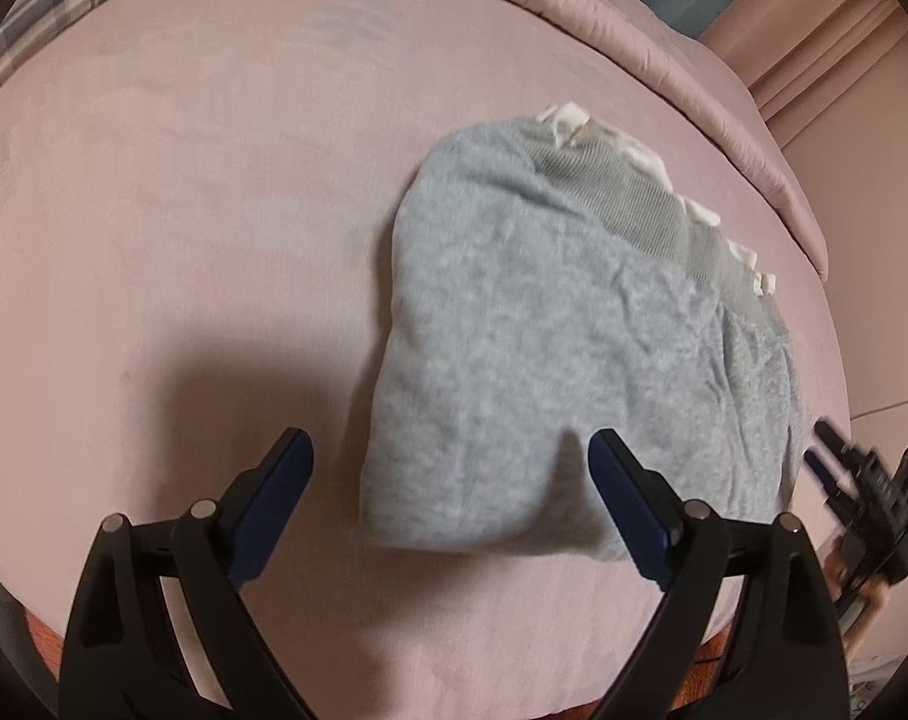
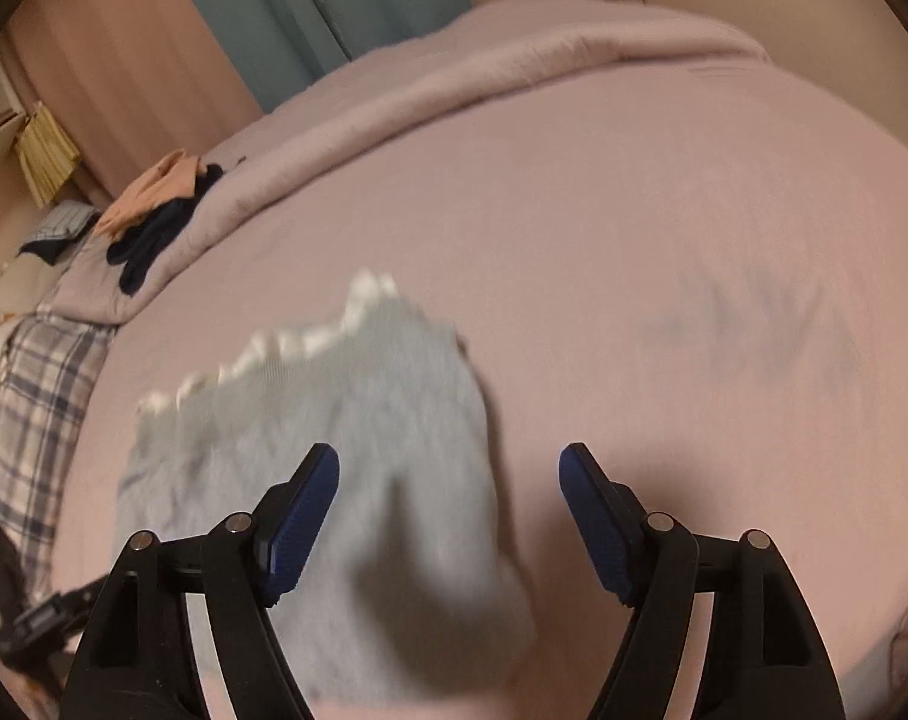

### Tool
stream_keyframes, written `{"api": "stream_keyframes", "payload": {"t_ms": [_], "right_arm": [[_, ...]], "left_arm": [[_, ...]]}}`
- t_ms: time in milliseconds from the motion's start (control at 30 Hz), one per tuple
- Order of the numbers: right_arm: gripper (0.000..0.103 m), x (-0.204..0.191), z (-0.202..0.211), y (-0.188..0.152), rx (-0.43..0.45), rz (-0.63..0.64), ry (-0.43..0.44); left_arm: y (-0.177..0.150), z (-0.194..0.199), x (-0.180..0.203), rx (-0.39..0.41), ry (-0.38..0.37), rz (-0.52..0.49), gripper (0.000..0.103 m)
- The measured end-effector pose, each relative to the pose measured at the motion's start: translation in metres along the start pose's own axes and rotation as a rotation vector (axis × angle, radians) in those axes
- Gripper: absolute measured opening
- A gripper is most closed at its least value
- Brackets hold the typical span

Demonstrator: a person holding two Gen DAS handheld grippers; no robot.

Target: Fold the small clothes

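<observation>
While the grey knit garment [image 1: 550, 348] lies folded on the pink bed [image 1: 183, 240], with left gripper [image 1: 450, 480] and right gripper [image 2: 447, 504] jaws open and empty, it appears light, soft and limp, best pinched at a doubled edge.

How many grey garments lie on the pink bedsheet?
1: the folded grey garment lies mid-sheet on the pink bedsheet, just ahead of both open grippers. Others could be outside view.
</observation>
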State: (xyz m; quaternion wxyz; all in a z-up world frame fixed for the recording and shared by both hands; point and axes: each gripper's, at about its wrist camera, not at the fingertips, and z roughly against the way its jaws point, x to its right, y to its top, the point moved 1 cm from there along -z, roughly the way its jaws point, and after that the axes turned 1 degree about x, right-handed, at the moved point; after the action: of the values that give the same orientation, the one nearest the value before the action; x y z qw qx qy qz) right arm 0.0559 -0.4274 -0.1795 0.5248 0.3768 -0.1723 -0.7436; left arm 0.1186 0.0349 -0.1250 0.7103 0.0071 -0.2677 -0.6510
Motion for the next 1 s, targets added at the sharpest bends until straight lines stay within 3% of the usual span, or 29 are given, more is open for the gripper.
{"api": "stream_keyframes", "payload": {"t_ms": [200, 300, 367, 433, 500, 567, 633, 667, 833, 1000], "right_arm": [[0.076, 0.020, -0.017, -0.040, -0.124, -0.134, 0.088], [0.076, 0.020, -0.020, -0.045, -0.119, -0.182, 0.182], [0.076, 0.018, -0.032, -0.042, -0.151, -0.217, 0.253], [0.076, 0.015, -0.034, -0.040, -0.151, -0.237, 0.255], [0.075, 0.009, -0.039, -0.038, -0.152, -0.233, 0.276], [0.065, 0.004, -0.041, -0.043, -0.149, -0.222, 0.282], [0.040, -0.002, -0.046, -0.045, -0.156, -0.219, 0.298], [0.037, -0.001, -0.047, -0.048, -0.165, -0.240, 0.327], [0.029, 0.007, -0.036, -0.047, -0.147, -0.323, 0.386], [0.027, 0.008, -0.004, -0.031, -0.075, -0.328, 0.427]], "left_arm": [[-0.008, -0.009, -0.008, -0.007, -0.029, 0.026, 0.092], [-0.006, -0.012, -0.009, -0.002, -0.051, 0.029, 0.091], [-0.006, -0.013, -0.008, 0.003, -0.053, 0.037, 0.086], [-0.006, -0.014, -0.007, 0.002, -0.074, 0.034, 0.071], [-0.007, -0.016, -0.005, -0.005, -0.091, 0.042, 0.066], [-0.007, -0.017, -0.001, -0.008, -0.087, 0.024, 0.056], [-0.009, -0.017, 0.001, -0.022, -0.108, 0.020, 0.039], [-0.011, -0.016, 0.001, -0.034, -0.129, 0.031, 0.038], [-0.018, -0.009, 0.009, -0.044, -0.136, 0.022, 0.036], [-0.036, -0.003, 0.025, -0.110, -0.210, -0.004, 0.037]]}}
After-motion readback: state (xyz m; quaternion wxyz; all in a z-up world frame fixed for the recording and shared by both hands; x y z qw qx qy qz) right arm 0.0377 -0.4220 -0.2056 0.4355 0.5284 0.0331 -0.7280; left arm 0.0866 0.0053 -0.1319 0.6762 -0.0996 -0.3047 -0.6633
